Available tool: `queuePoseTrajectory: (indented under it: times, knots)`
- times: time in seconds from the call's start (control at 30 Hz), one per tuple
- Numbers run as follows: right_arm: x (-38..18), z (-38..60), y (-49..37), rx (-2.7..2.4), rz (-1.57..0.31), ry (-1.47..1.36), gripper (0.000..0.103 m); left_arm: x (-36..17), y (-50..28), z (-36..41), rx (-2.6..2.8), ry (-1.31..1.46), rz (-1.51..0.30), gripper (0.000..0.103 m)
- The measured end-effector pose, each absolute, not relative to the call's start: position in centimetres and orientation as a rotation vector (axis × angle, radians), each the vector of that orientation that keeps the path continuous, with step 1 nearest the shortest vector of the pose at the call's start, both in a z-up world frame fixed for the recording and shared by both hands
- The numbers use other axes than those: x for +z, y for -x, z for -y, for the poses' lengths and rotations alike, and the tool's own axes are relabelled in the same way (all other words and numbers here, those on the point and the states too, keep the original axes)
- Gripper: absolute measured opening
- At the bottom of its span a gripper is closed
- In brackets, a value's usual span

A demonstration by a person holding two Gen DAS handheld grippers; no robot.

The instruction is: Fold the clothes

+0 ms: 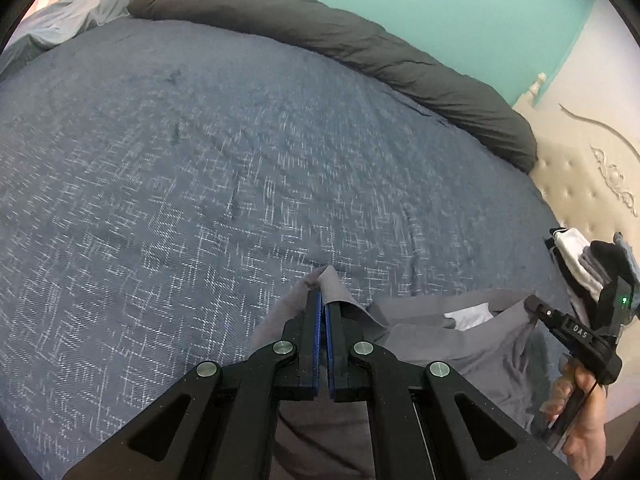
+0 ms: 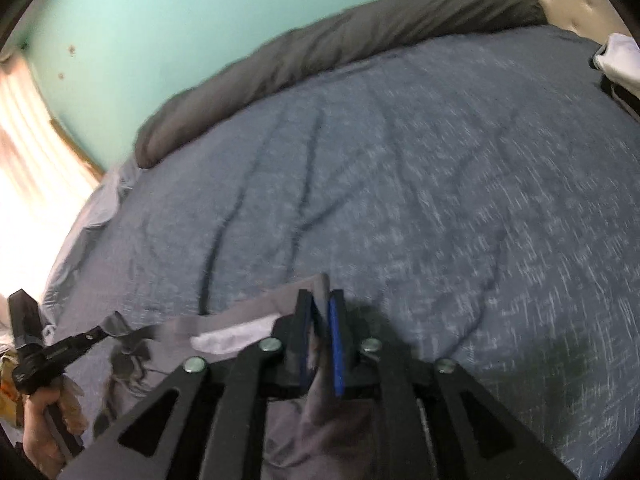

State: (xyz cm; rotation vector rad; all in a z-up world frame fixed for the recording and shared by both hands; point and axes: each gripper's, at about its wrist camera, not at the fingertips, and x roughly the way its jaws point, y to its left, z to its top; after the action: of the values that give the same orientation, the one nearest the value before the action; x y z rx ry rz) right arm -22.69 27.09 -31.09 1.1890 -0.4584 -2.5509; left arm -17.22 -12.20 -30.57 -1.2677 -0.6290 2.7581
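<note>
A grey garment (image 1: 460,344) with a white label at its neck hangs stretched between my two grippers above the blue bedspread (image 1: 200,160). My left gripper (image 1: 324,300) is shut on one top corner of it. My right gripper (image 2: 320,300) is shut on the other corner, with grey cloth (image 2: 224,320) between its blue pads. In the left wrist view the right gripper (image 1: 532,304) shows at the right edge, held by a hand. In the right wrist view the left gripper (image 2: 102,334) shows at the left edge.
A dark grey rolled duvet (image 1: 360,44) lies along the far side of the bed against a teal wall. A pile of folded clothes (image 1: 584,264) sits by the cream tufted headboard (image 1: 580,176). A bright window (image 2: 32,168) is at the left.
</note>
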Motion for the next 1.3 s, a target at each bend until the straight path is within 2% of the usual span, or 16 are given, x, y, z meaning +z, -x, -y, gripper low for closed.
queuePoseTrajectory:
  times: [0.03, 0.13, 0.23, 0.5, 0.7, 0.77, 0.83, 0.93, 1.03, 1.3]
  knots:
    - [-31.1, -27.4, 22.7, -2.575, 0.457, -1.205, 0.031, -30.5, 17.3, 12.4, 2.761, 1.267, 0.637, 0.002]
    - [-30.4, -28.1, 22.5, -2.590, 0.527, -1.213, 0.045, -30.3, 17.5, 13.0, 2.771, 1.258, 0.653, 0.002]
    - [-29.9, -27.1, 22.1, -2.534, 0.524, -1.235, 0.045, -30.2, 17.8, 13.2, 2.772, 1.259, 0.652, 0.002]
    - [-32.1, -21.7, 21.7, -2.396, 0.272, -1.383, 0.047, -30.6, 18.2, 12.5, 2.774, 1.283, 0.656, 0.002]
    - [-33.4, -21.8, 22.1, -2.384, 0.242, -1.411, 0.046, -30.8, 18.1, 12.4, 2.768, 1.293, 0.665, 0.002]
    - [-33.4, -21.8, 22.3, -2.386, 0.225, -1.406, 0.038, -30.8, 18.2, 12.3, 2.766, 1.289, 0.661, 0.002]
    - [-33.7, -21.8, 22.5, -2.373, 0.220, -1.405, 0.019, -30.9, 18.3, 12.2, 2.759, 1.289, 0.659, 0.002]
    - [-33.6, -22.2, 22.5, -2.380, 0.226, -1.393, 0.010, -31.0, 18.2, 12.4, 2.761, 1.292, 0.662, 0.002]
    - [-32.9, -22.6, 22.3, -2.386, 0.240, -1.361, 0.005, -31.0, 18.0, 12.8, 2.766, 1.292, 0.674, 0.002]
    - [-31.3, -24.7, 21.5, -2.398, 0.324, -1.290, 0.003, -30.9, 18.0, 13.4, 2.781, 1.282, 0.694, 0.003]
